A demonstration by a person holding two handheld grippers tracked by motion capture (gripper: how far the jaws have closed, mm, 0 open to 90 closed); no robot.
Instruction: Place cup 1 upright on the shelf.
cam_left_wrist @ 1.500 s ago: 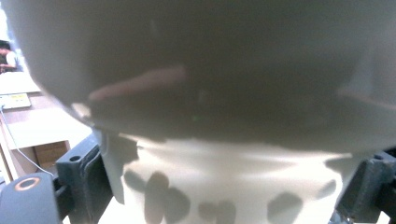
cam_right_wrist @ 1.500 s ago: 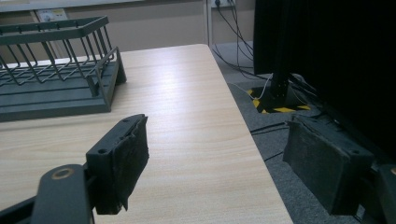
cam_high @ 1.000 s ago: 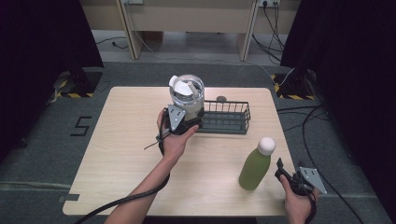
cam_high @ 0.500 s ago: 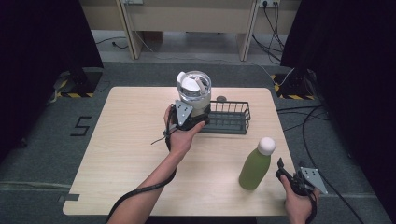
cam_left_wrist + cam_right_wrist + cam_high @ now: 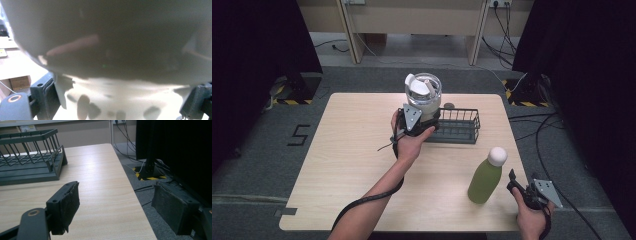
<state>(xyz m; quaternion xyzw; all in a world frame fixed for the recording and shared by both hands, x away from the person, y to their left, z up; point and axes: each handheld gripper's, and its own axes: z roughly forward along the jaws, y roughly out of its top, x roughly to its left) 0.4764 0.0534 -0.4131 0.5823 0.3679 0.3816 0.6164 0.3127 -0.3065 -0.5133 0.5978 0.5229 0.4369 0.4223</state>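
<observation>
Wire rack [image 5: 455, 126] beside the clear jar [image 5: 423, 94] clamped by left gripper [image 5: 416, 121]; right gripper [image 5: 518, 186] wide open, empty.

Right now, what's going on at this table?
A person is working with a hand-held gripper in each hand. The left hand-held gripper is shut on a clear jar with a white lid, holding it at the left end of the dark wire basket; whether it is in the basket yet is not clear. The right hand-held gripper is open and holds nothing, at the near right table corner beside an upright green bottle.
</observation>
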